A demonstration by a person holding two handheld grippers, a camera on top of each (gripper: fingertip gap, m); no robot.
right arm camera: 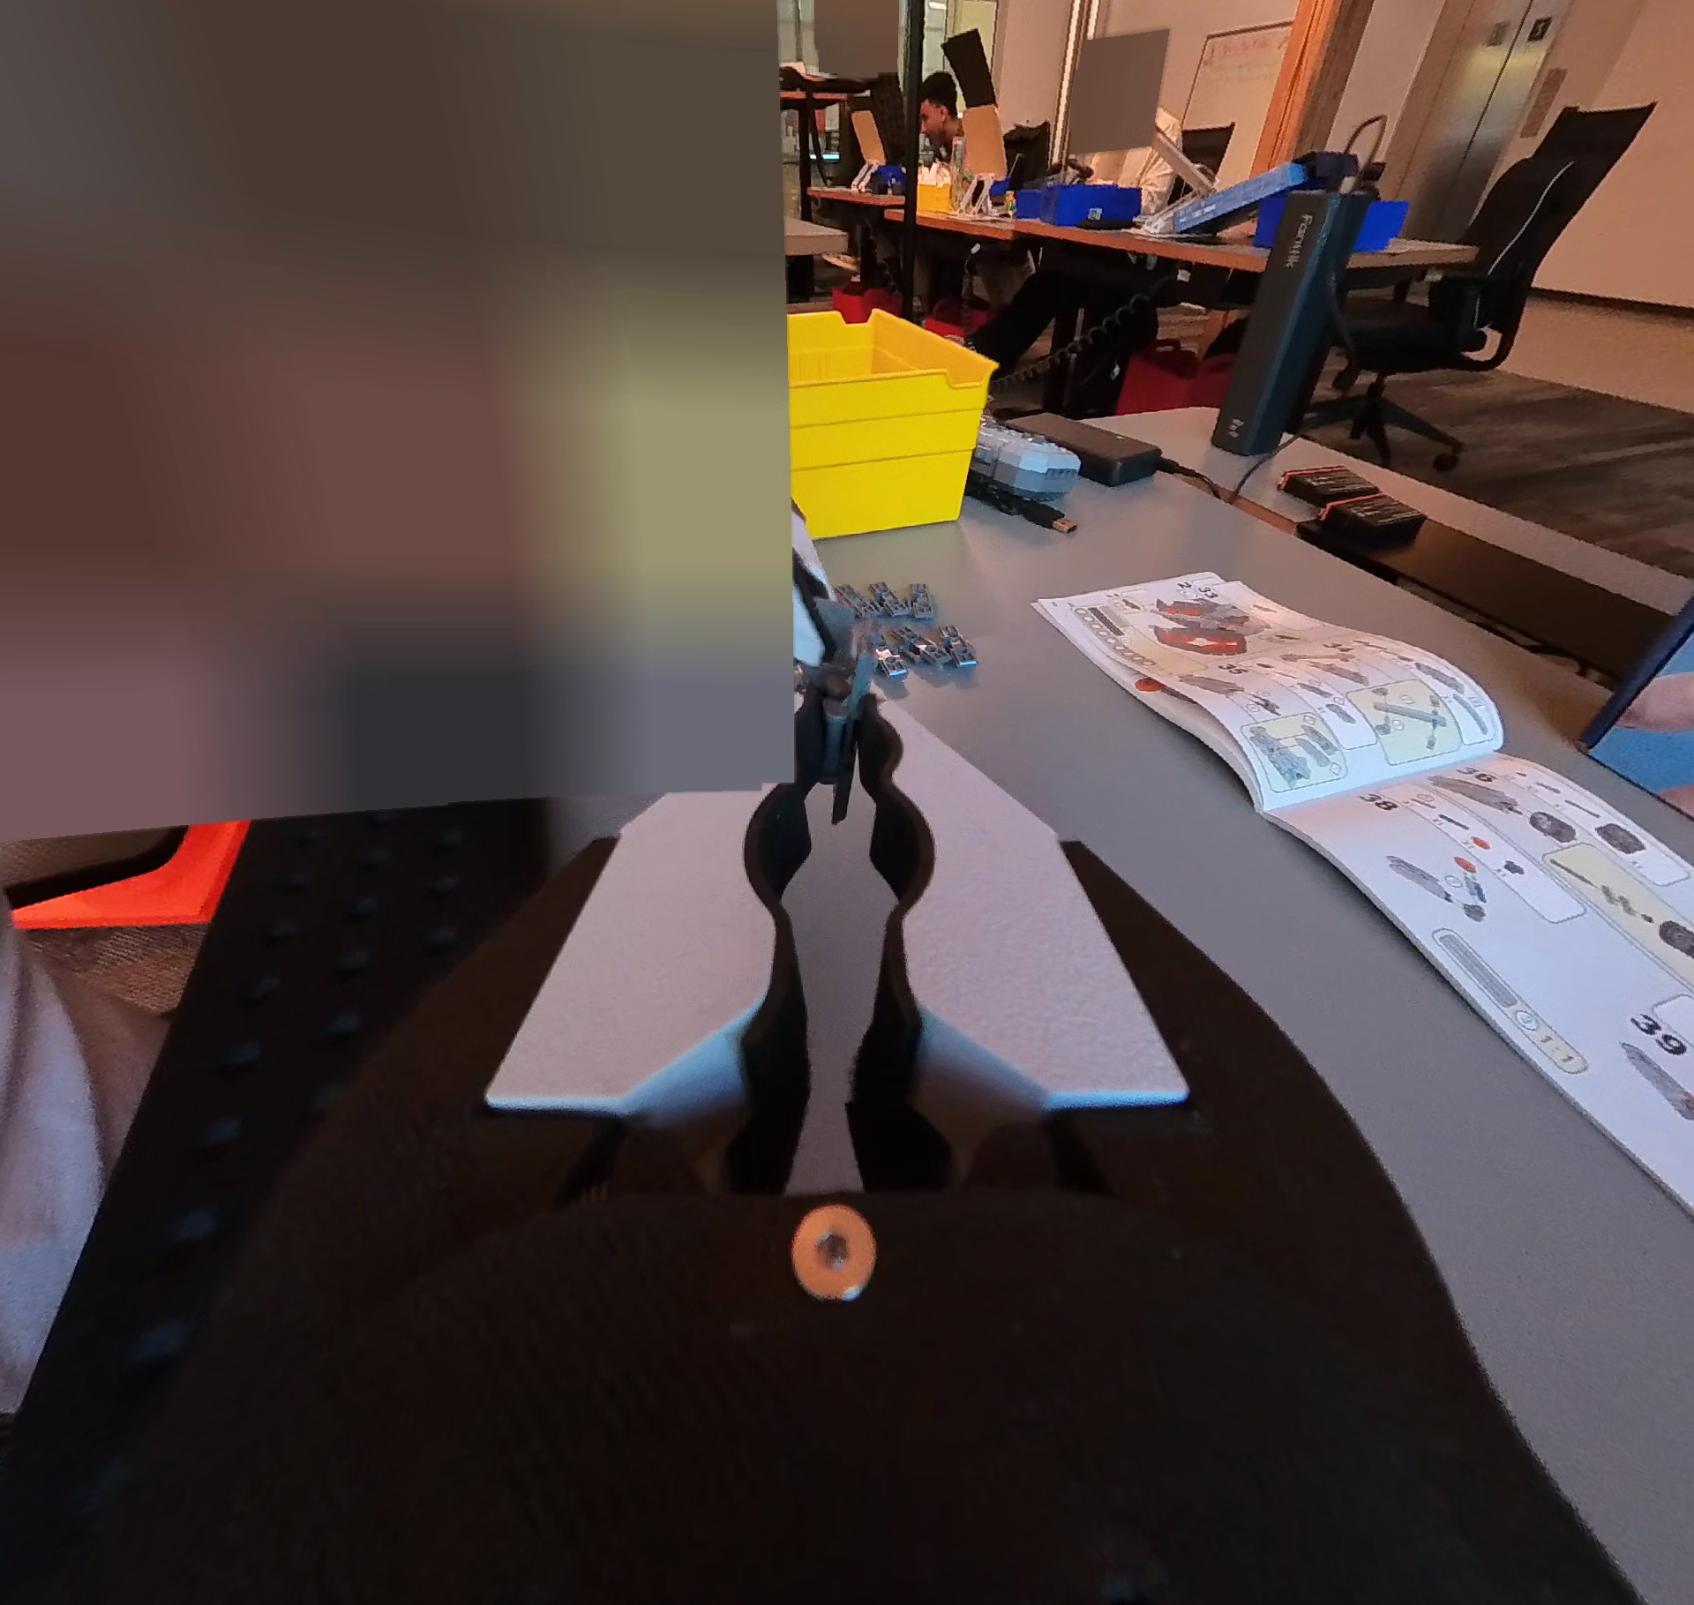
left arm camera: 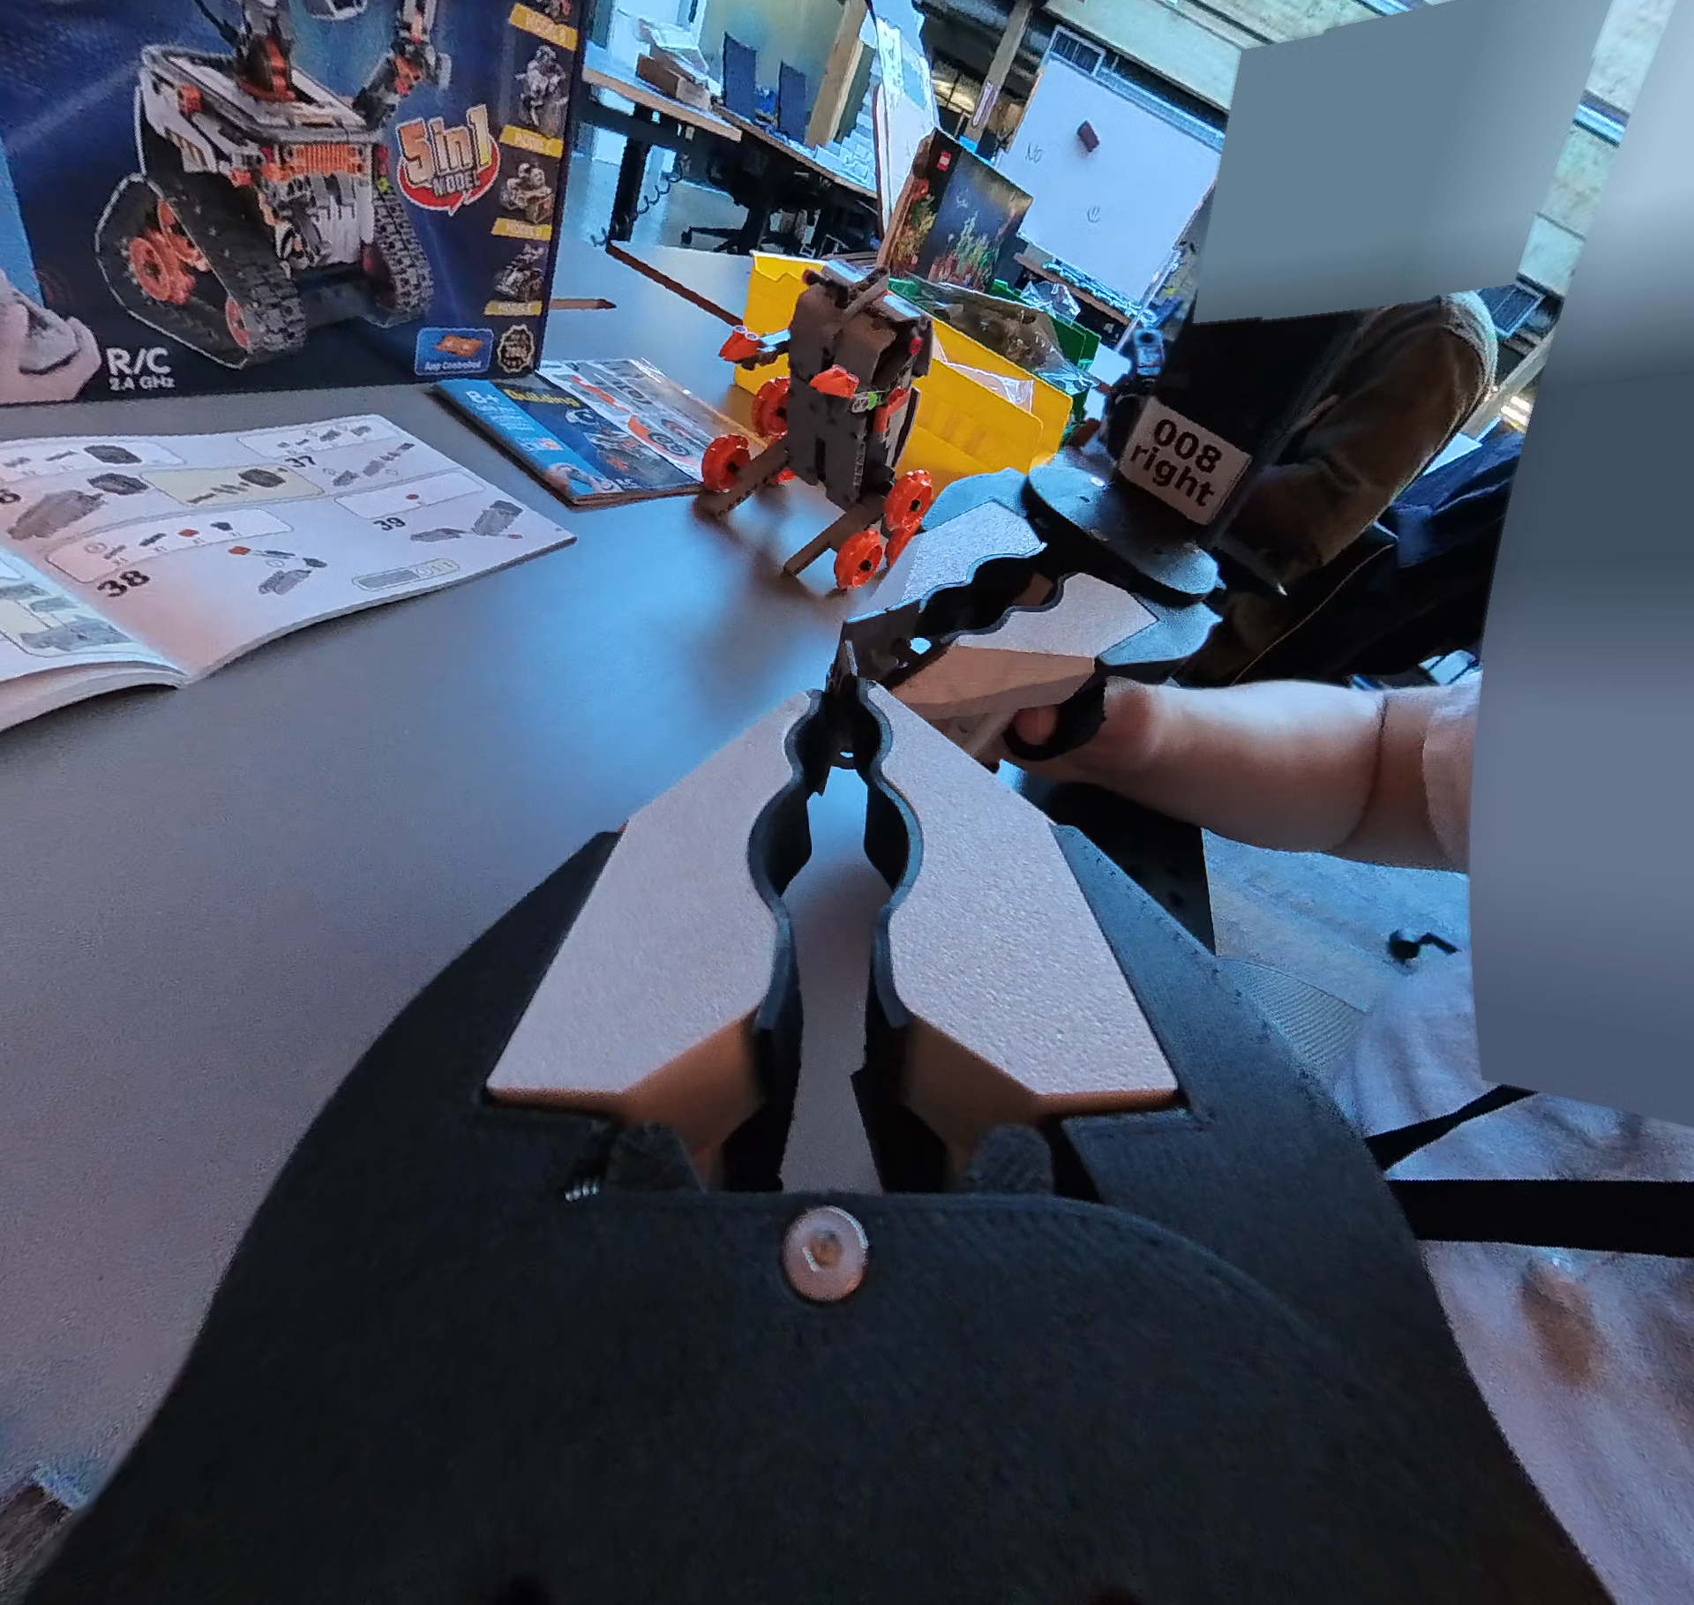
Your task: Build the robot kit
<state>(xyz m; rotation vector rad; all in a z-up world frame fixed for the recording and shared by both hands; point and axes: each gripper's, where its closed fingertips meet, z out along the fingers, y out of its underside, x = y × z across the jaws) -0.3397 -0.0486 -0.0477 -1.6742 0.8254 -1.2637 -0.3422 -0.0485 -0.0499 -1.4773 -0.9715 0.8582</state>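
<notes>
The left claw (left arm camera: 839, 727) is drawn narrow, its tips pinched on a small dark building piece (left arm camera: 841, 740) held above the grey counter (left arm camera: 367, 828). The right claw (right arm camera: 839, 740) is just as narrow and meets it tip to tip, gripping a thin grey piece (right arm camera: 848, 708). Whether the two claws hold one part or two parts being pressed together cannot be told from either view.

Just beyond the tips, to the far right, a partly built grey model with orange wheels (left arm camera: 839, 433) stands on the counter, so a good share of the build looks done, though it is far from matching the tracked robot on the kit box (left arm camera: 275, 140) at the far left. An open instruction booklet (left arm camera: 229, 534) lies left of the claws. A small pile of loose grey pieces (right arm camera: 907, 630) lies near the yellow bin (right arm camera: 880, 433), unused.
</notes>
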